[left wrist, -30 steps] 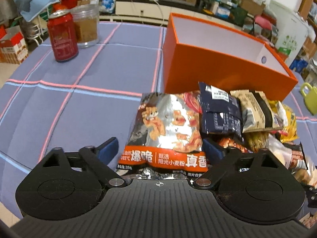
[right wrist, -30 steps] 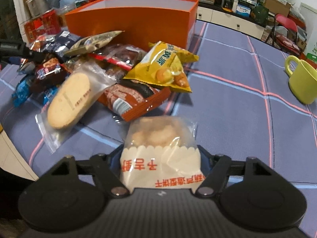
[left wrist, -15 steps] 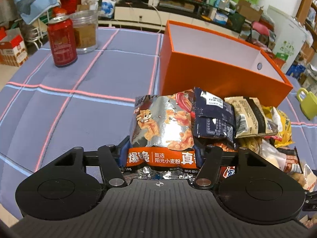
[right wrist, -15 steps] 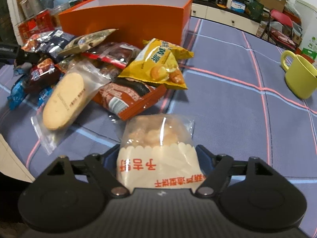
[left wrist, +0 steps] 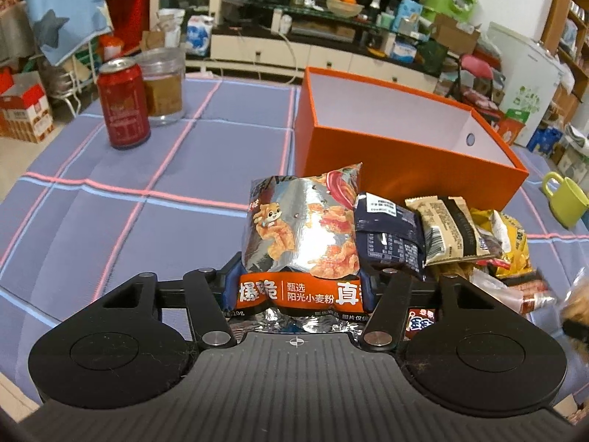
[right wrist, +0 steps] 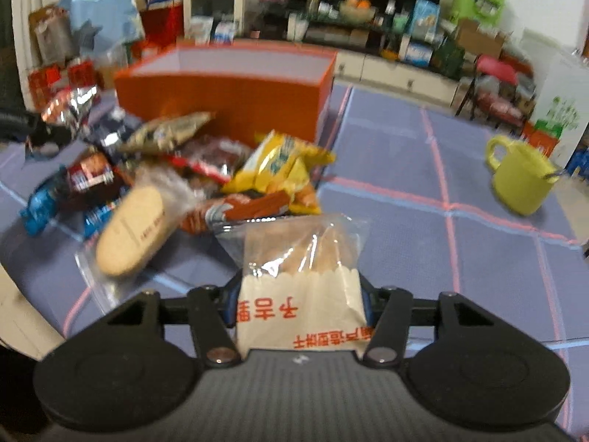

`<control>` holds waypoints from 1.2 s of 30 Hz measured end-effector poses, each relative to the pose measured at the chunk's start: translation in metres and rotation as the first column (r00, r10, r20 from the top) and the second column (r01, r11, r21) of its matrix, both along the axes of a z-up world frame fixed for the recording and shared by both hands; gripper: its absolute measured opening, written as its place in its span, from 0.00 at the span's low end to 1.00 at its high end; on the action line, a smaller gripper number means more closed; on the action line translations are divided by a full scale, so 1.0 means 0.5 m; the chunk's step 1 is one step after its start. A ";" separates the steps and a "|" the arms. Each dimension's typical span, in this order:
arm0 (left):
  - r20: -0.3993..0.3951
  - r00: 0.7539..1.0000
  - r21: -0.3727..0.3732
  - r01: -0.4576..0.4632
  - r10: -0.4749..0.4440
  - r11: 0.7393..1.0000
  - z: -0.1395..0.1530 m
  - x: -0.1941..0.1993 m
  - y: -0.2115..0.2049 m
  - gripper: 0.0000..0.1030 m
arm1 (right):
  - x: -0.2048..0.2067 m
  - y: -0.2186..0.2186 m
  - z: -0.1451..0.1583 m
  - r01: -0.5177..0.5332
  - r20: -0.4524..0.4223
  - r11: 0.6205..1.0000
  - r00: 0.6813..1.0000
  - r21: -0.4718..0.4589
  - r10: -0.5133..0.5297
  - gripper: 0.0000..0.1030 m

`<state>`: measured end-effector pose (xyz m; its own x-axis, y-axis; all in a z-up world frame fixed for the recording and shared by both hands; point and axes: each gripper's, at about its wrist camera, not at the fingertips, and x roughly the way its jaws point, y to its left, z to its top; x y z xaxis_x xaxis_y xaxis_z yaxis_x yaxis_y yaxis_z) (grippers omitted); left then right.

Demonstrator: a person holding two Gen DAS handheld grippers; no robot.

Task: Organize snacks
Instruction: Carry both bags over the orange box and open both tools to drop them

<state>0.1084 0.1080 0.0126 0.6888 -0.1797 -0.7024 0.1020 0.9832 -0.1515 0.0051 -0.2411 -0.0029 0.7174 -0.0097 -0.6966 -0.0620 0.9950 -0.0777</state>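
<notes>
My left gripper [left wrist: 300, 283] is shut on a silver and orange snack bag [left wrist: 302, 228], held upright just off the purple tablecloth. The bag's lower edge is squeezed between the blue pads. Beyond it stands the empty orange box [left wrist: 386, 154]. To the right lies a pile of snack packets [left wrist: 423, 232]. In the right wrist view, my right gripper [right wrist: 300, 294] has its jaws closing on a clear and white pastry bag [right wrist: 305, 258], with the pads pressing its sides. That bag hangs above the cloth, right of the snack pile [right wrist: 221, 169] and in front of the orange box [right wrist: 228, 99].
A red can [left wrist: 123, 107] and a glass jar [left wrist: 163, 88] stand at the far left of the table. A green mug [left wrist: 567, 199] sits at the right edge, also the green mug [right wrist: 519, 180]. The table's near edge drops off at the left [right wrist: 22, 313].
Both grippers closed on their bags, the left first. Both bags have since been raised off the cloth, and the box interior shows more.
</notes>
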 end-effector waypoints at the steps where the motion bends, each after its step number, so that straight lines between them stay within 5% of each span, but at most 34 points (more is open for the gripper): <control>1: 0.005 1.000 0.002 0.001 -0.001 1.000 0.002 -0.003 0.000 0.36 | -0.010 0.001 0.007 0.001 0.021 1.000 1.000 -0.001 -0.001 0.55; 8: 0.082 0.997 0.001 -0.011 0.011 1.000 0.034 -0.036 0.007 0.35 | -0.022 0.011 0.029 0.003 0.115 0.999 0.993 -0.033 0.001 0.55; 14: 0.143 0.989 -0.004 -0.030 0.030 1.000 0.062 -0.050 0.000 0.35 | -0.051 0.034 0.084 -0.016 0.317 0.998 0.948 -0.067 0.036 0.55; 18: 0.175 0.985 -0.019 -0.012 0.016 1.000 0.094 -0.037 -0.027 0.35 | -0.027 0.049 0.101 -0.047 0.314 0.999 0.948 -0.024 0.053 0.56; 27: 0.232 0.973 -0.029 0.020 -0.012 0.999 0.157 0.096 -0.106 0.35 | 0.202 0.053 0.189 -0.011 0.308 0.989 0.951 0.149 -0.036 0.56; 36: 0.156 0.988 0.003 0.006 -0.007 1.000 0.082 0.260 -0.152 0.35 | 0.417 0.070 0.115 0.054 0.225 0.973 0.969 0.225 -0.106 0.56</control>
<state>0.2383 0.0319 0.0536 0.7889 -0.1828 -0.5867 0.1305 0.9828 -0.1307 0.2137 -0.2061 0.0545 0.8635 0.0582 -0.5010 0.0124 0.9906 0.1365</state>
